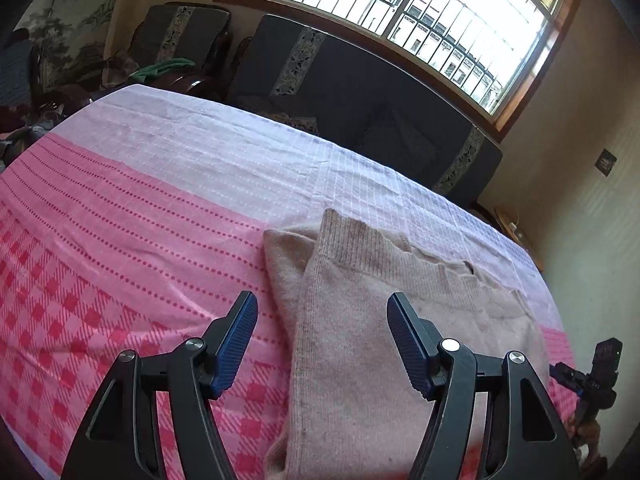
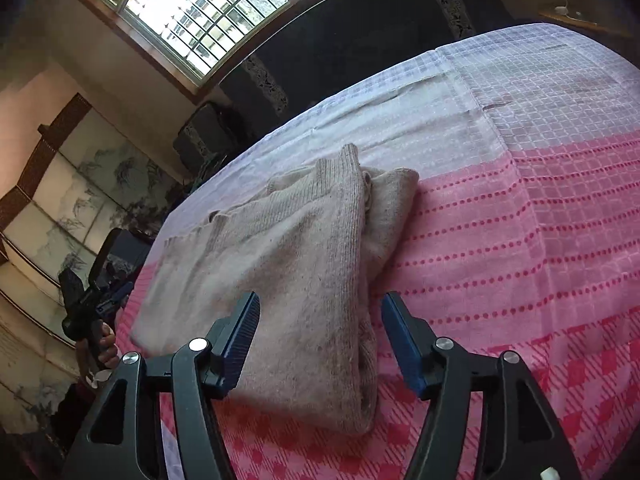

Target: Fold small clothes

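- Sweater point(image 1: 360, 320), beige knit, lies folded on pink-and-white cloth point(image 1: 120, 240) covering the table; ribbed edge points to far side, one layer folded over another.
- Left gripper point(image 1: 322, 320): jaws stand wide apart, nothing pinched. Blue pads clear of the knit; sweater's left folded edge sits between and below the fingers.
- Right gripper point(image 2: 320, 320): jaws likewise wide, holding nothing. Sweater's right fold sits between fingers, pads not pressing it.
- In right wrist view, sweater runs from 6 o'clock up to 12, bulk toward 9; bare pink cloth at 3.
- In left wrist view, sweater fills 6 to 3 o'clock; checked pink cloth at 9.
- Right gripper also seen in left wrist view at 4 o'clock, past sweater's edge.
- Left gripper seen in right wrist view at 9 o'clock, hand point(image 2: 102, 346) wrapped on its handle.
- Bkgd: barred window point(image 1: 400, 12) at 12 o'clock, dark sofa point(image 1: 360, 100) beneath it.
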### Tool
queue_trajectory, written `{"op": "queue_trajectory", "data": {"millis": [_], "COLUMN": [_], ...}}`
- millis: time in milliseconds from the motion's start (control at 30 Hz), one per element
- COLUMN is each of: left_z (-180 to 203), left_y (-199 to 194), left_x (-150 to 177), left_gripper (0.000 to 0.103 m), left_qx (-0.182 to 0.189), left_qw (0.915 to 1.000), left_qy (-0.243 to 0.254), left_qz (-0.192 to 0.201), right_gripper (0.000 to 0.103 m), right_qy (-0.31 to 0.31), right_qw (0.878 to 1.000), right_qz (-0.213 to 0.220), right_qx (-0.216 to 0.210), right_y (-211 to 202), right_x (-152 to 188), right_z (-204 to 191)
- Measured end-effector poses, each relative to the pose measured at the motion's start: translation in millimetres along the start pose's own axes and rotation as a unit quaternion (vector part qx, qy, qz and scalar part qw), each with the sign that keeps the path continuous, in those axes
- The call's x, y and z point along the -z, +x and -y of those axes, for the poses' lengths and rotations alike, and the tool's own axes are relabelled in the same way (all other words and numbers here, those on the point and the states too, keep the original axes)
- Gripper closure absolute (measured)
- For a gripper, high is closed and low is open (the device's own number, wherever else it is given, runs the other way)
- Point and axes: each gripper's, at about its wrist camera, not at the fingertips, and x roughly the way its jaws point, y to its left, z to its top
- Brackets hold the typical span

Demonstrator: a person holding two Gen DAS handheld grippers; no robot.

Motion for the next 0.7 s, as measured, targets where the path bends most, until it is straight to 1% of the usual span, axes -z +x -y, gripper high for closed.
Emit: {"op": "queue_trajectory", "data": {"millis": [100, 200, 267, 300, 333, 400, 467, 600, 700], "left_z": [-3.9, -3.4, -3.1, -2.7, -2.0, 1.0, 7.6, 17.7, 24.5], "left_y": [0.9, 5.0, 9.0, 11.1, 11.7, 9.9, 9.9, 8.2, 9.8], "left_x": [24.8, 42.7, 48.9, 50.9, 52.7, 55.6, 57.0, 60.3, 61.7], "left_gripper": [0.035, 0.035, 0.035, 0.035, 0.035, 0.035, 0.035, 0.035, 0.035], "left_qx": [-0.007, -0.009, -0.010, -0.005, 0.002, -0.001, -0.022, -0.052, -0.079], "left_qw": [0.9991, 0.9978, 0.9973, 0.9972, 0.9973, 0.9973, 0.9964, 0.9941, 0.9911], "left_qy": [0.024, 0.043, 0.046, 0.046, 0.048, 0.057, 0.072, 0.093, 0.106], "left_qz": [-0.033, -0.049, -0.056, -0.059, -0.057, -0.047, -0.039, -0.021, -0.017], "right_gripper": [0.039, 0.039, 0.039, 0.039, 0.039, 0.039, 0.039, 0.039, 0.041], "right_qy": [-0.035, -0.051, -0.050, -0.046, -0.047, -0.056, -0.064, -0.065, -0.061], "right_qw": [0.999, 0.997, 0.998, 0.998, 0.997, 0.997, 0.997, 0.997, 0.997], "right_qz": [-0.023, -0.017, -0.013, -0.014, -0.018, -0.017, -0.020, -0.025, -0.021], "right_qx": [0.030, 0.048, 0.042, 0.043, 0.050, 0.051, 0.049, 0.046, 0.043], "right_y": [6.2, 6.9, 6.1, 7.5, 9.8, 9.7, 10.0, 11.0, 9.7], "right_x": [25.9, 34.7, 35.3, 36.2, 36.5, 37.0, 38.1, 37.9, 38.3], "right_z": [-9.8, -15.6, -17.1, -16.3, -17.0, -20.3, -24.5, -27.2, -25.6]}}
